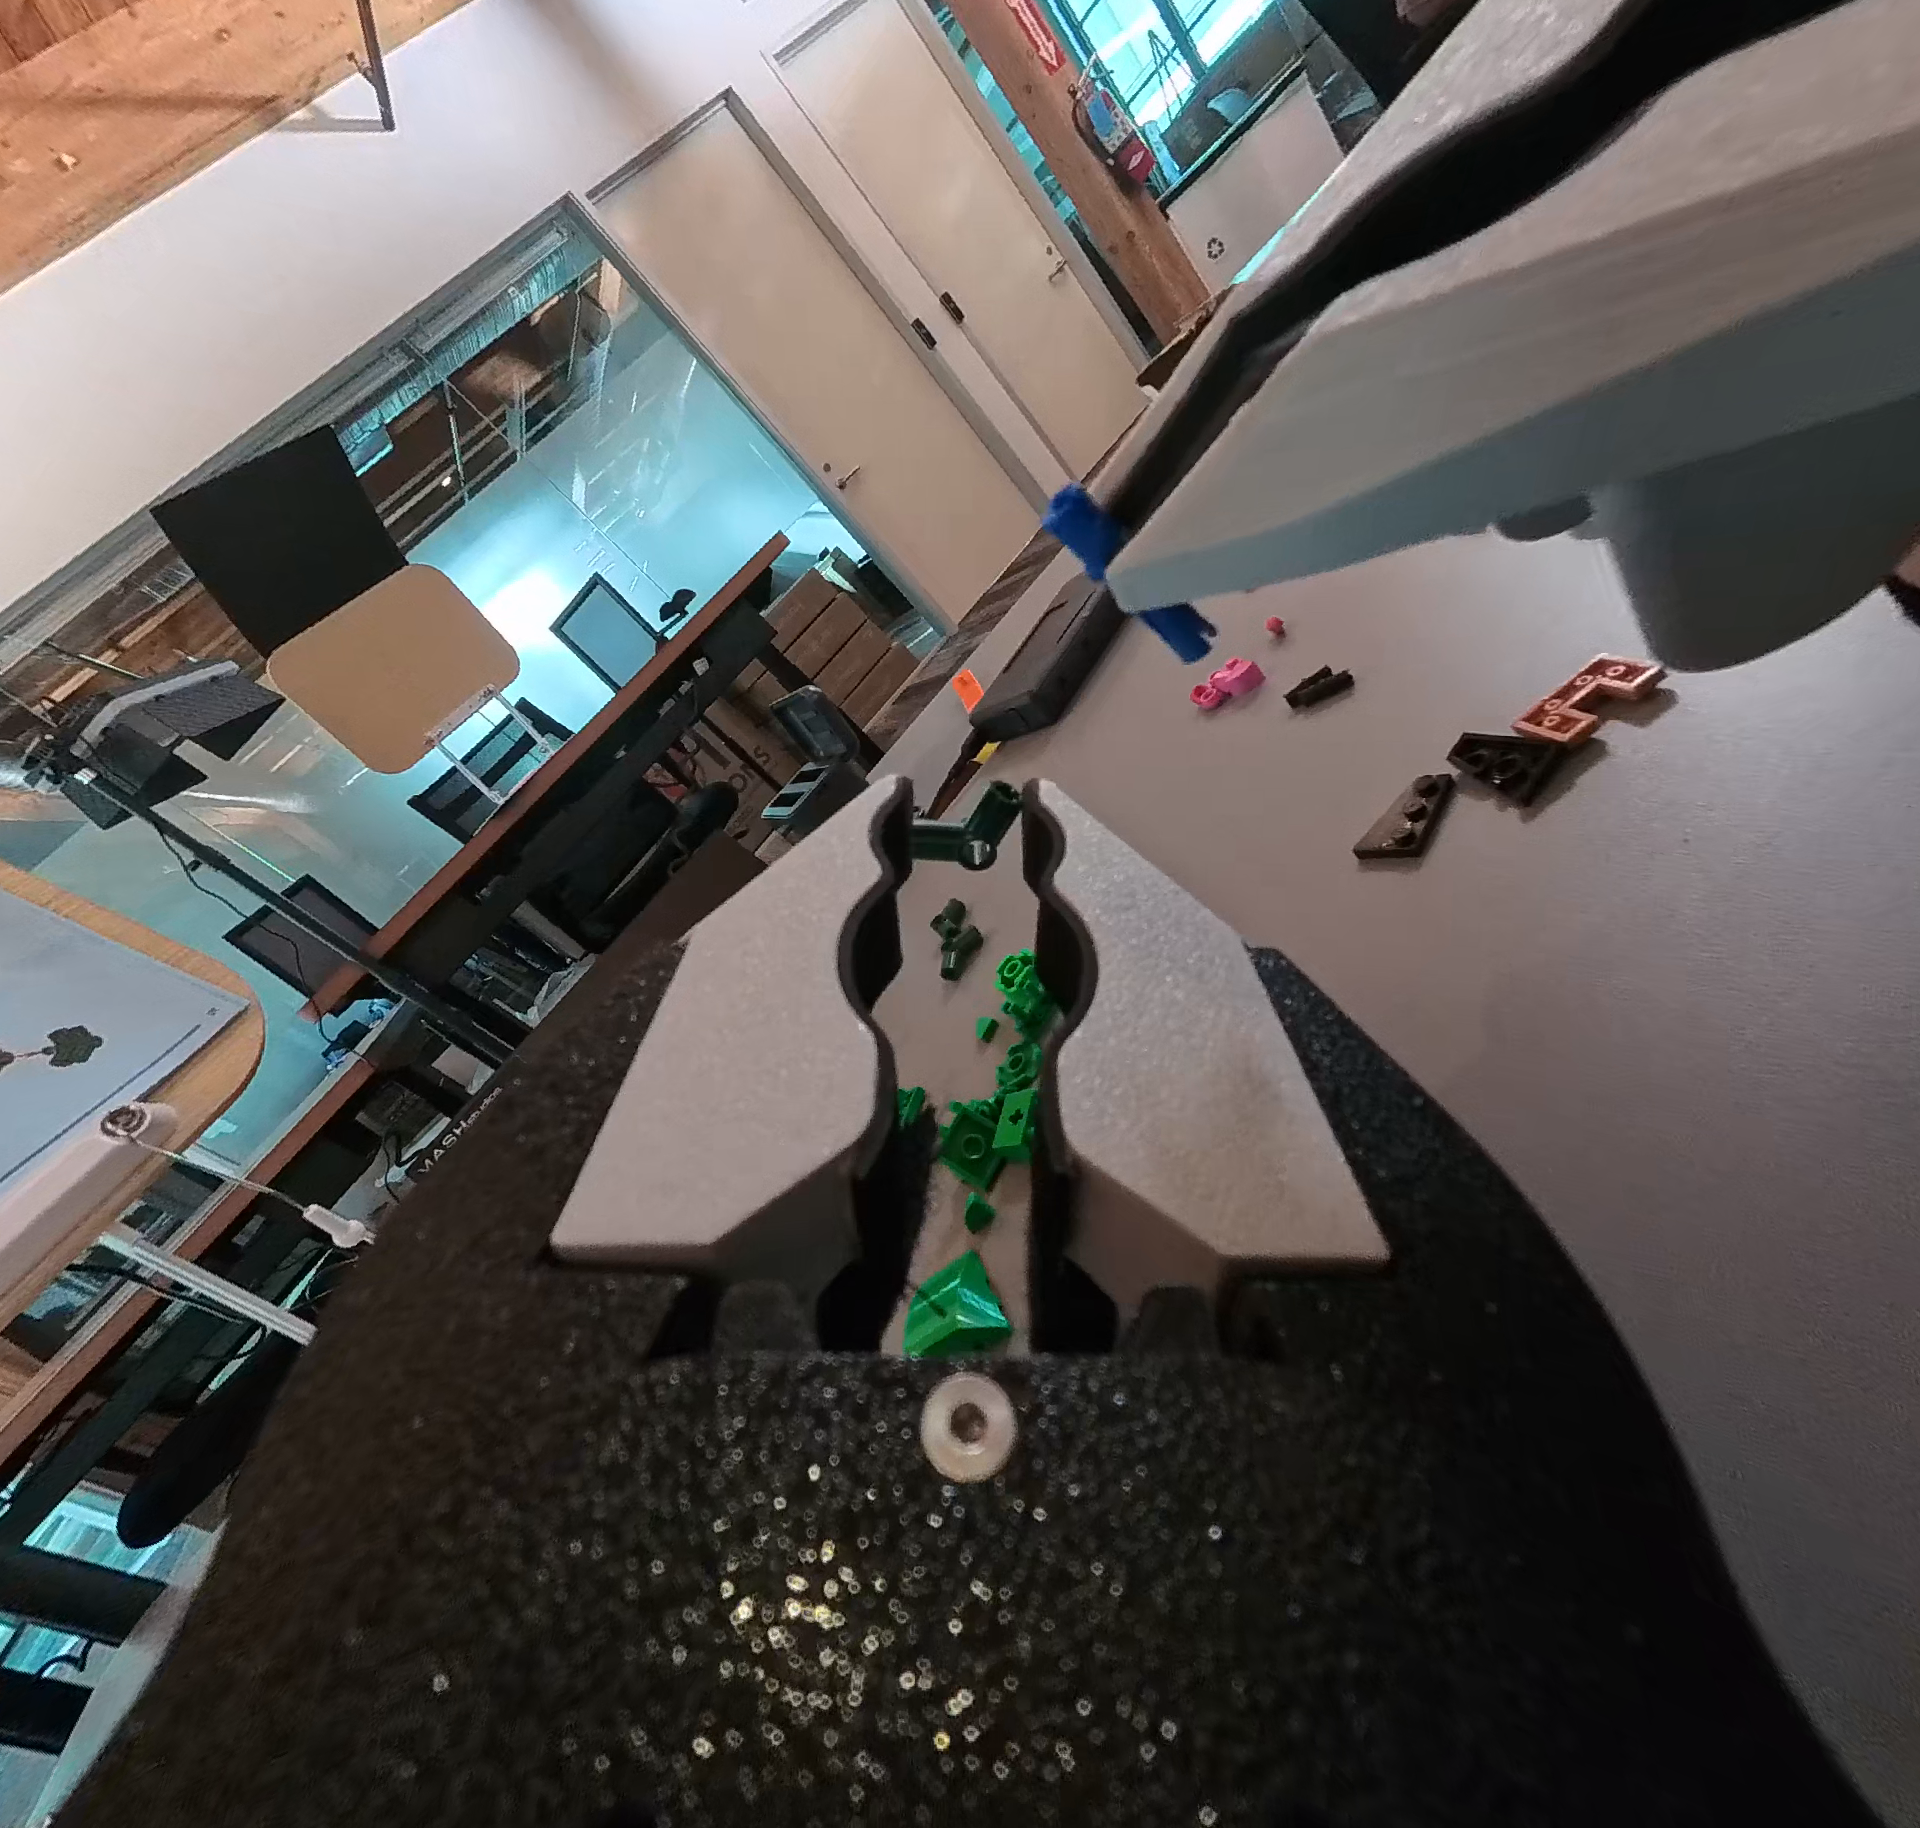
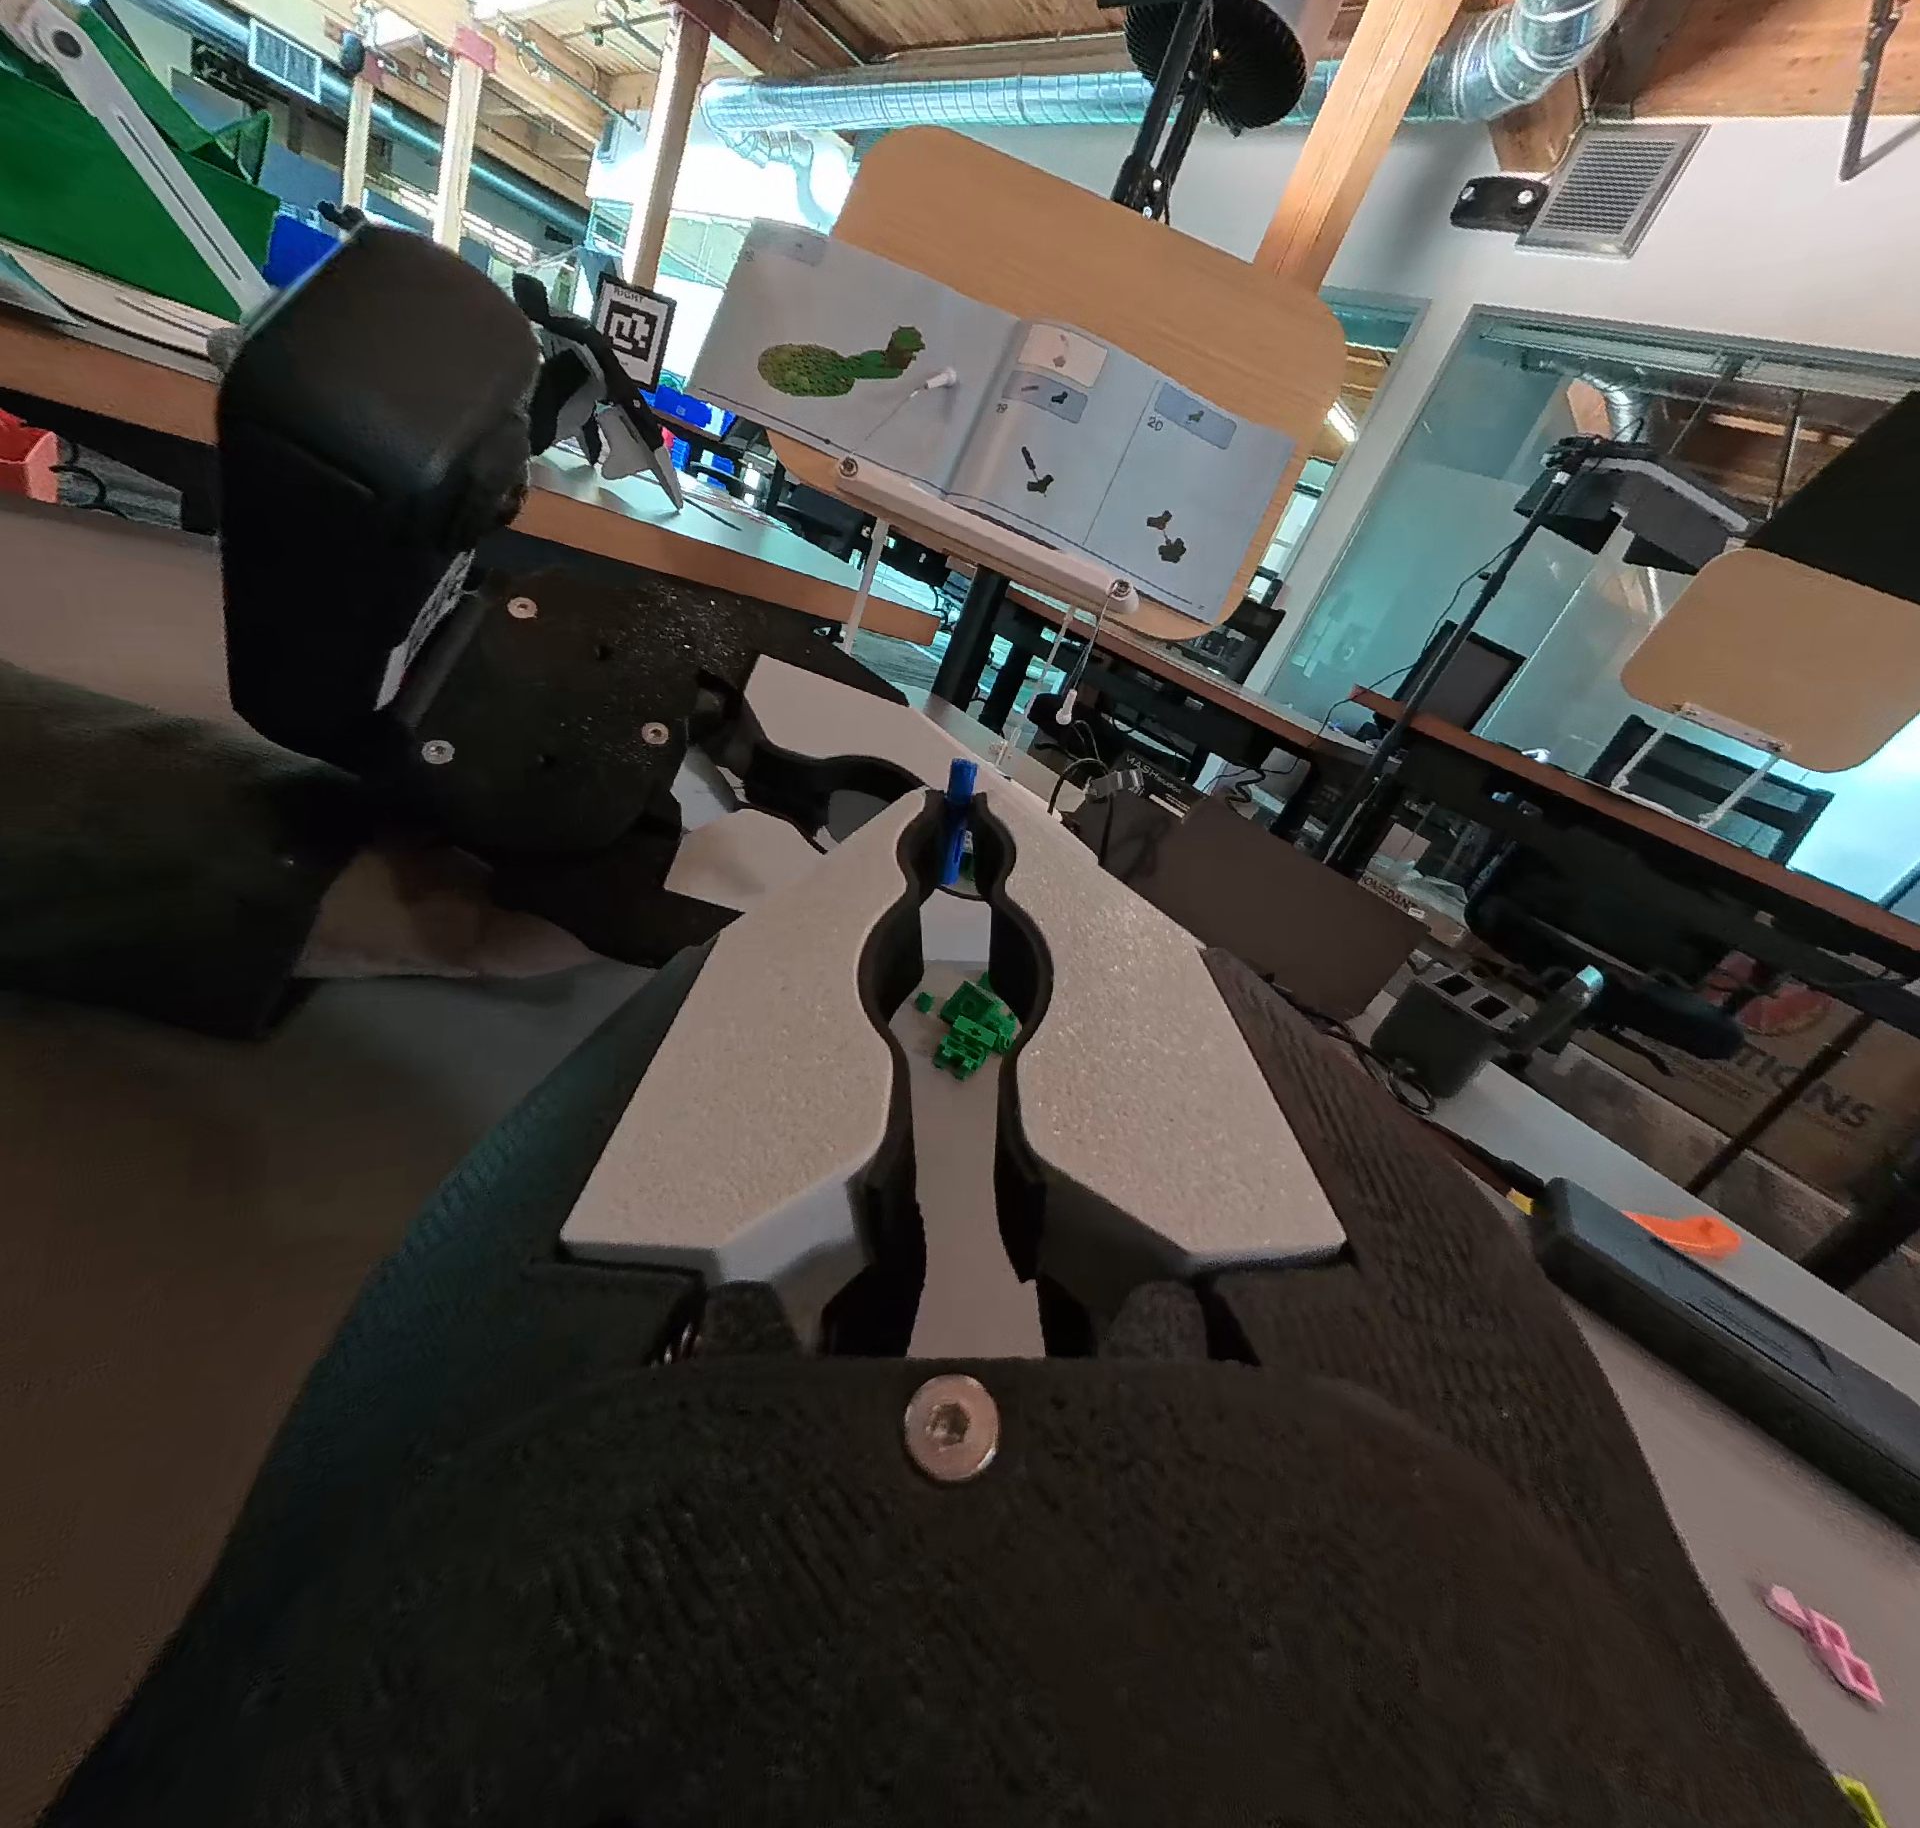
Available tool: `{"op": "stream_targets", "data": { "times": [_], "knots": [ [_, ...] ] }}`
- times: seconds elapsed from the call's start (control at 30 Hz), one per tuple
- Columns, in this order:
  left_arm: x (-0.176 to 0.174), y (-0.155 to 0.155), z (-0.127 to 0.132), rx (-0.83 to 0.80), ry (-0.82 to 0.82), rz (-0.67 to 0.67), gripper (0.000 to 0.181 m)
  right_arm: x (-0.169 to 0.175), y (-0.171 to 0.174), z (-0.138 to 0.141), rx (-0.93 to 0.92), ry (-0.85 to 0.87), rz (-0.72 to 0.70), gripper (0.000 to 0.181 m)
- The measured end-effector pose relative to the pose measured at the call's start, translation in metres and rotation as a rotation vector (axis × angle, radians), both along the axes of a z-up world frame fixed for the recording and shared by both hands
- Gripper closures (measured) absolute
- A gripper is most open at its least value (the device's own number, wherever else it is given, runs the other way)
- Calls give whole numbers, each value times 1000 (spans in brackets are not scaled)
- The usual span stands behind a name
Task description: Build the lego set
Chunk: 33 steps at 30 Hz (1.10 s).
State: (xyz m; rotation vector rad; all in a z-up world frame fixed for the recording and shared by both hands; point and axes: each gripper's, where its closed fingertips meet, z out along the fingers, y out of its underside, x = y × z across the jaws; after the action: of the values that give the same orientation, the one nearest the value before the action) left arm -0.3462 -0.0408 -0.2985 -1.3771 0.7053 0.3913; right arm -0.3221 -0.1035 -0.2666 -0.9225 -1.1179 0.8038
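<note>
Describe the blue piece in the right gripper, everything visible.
The blue piece is a small, slim pin-like part, glossy plastic by its look. It is pinched at the very tips of the right gripper, sticking out on both sides of them, off the grey table. Nothing else touches it. The left gripper holds a dark green connector apart from it.

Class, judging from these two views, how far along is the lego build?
Done: nothing assembled is visible. In hand: the right gripper clamps a blue pin; the left gripper holds a dark green connector. Left: loose green pieces and black plates lie unjoined.
</note>
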Motion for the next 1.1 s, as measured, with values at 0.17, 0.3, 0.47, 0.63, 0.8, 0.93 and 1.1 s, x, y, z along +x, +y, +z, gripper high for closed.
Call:
{"op": "stream_targets", "data": {
  "times": [0.17,0.3,0.47,0.63,0.8,0.93,1.1],
  "knots": [
    [0,0,0,0,3,-1,163,-1,-1,0,1,1,4,178],
    [2,-1,1,4,8,-6,163,-2,-6,1,27,-2,11,178],
    [3,-1,1,7,10,-7,163,-2,-9,4,71,10,-1,178],
    [3,3,-1,8,48,5,163,-6,-15,6,122,8,0,178],
    [-1,3,2,16,17,18,163,-10,-22,6,169,3,4,178],
    [0,2,5,22,-2,13,163,-10,-24,7,194,1,3,178],
    [-3,-1,6,38,42,38,163,-14,-24,4,245,-15,-18,178]
  ]
}}
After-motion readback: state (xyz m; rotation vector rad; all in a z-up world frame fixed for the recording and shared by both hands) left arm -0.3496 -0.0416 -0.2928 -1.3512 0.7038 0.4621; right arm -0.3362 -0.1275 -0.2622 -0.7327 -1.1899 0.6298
